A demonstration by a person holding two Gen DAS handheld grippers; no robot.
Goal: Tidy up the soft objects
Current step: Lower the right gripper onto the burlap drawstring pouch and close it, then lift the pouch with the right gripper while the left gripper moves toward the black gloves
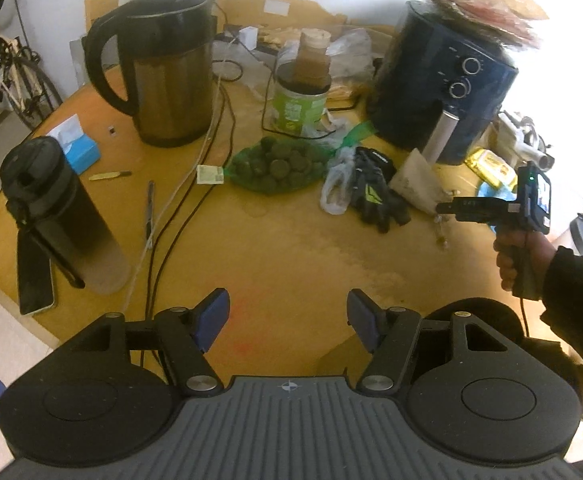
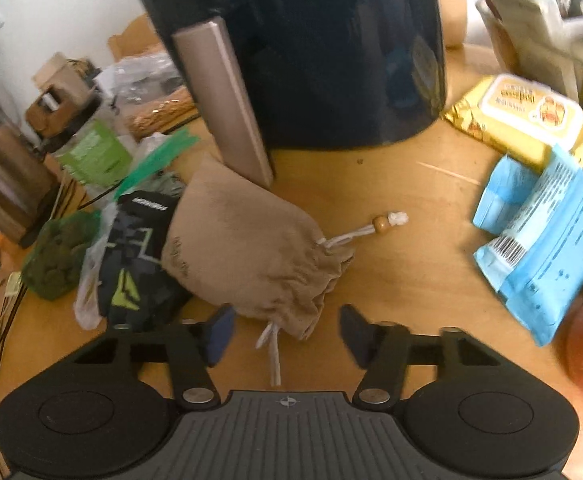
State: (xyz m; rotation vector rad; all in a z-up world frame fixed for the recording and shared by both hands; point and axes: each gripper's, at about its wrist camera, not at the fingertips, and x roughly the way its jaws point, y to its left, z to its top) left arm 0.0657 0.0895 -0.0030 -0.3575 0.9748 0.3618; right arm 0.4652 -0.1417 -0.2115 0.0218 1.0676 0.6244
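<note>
A beige drawstring pouch point(image 2: 247, 252) lies on the wooden table point(image 2: 403, 280), leaning against the air fryer's handle. My right gripper point(image 2: 287, 334) is open, its jaws either side of the pouch's gathered mouth, empty. Black gloves with green marks point(image 2: 139, 264) lie left of the pouch. In the left wrist view the gloves point(image 1: 375, 192) and pouch point(image 1: 415, 180) sit at mid right, with the right gripper point(image 1: 443, 210) beside them. My left gripper point(image 1: 287, 320) is open and empty above the table's near part.
A dark blue air fryer point(image 2: 331, 48) stands behind the pouch. Yellow wipes point(image 2: 527, 116) and blue packets point(image 2: 543, 232) lie right. A net bag of green balls point(image 1: 275, 166), kettle point(image 1: 163, 68), black bottle point(image 1: 59, 216), phone point(image 1: 35, 280), cables and a jar point(image 1: 299, 100) crowd the table.
</note>
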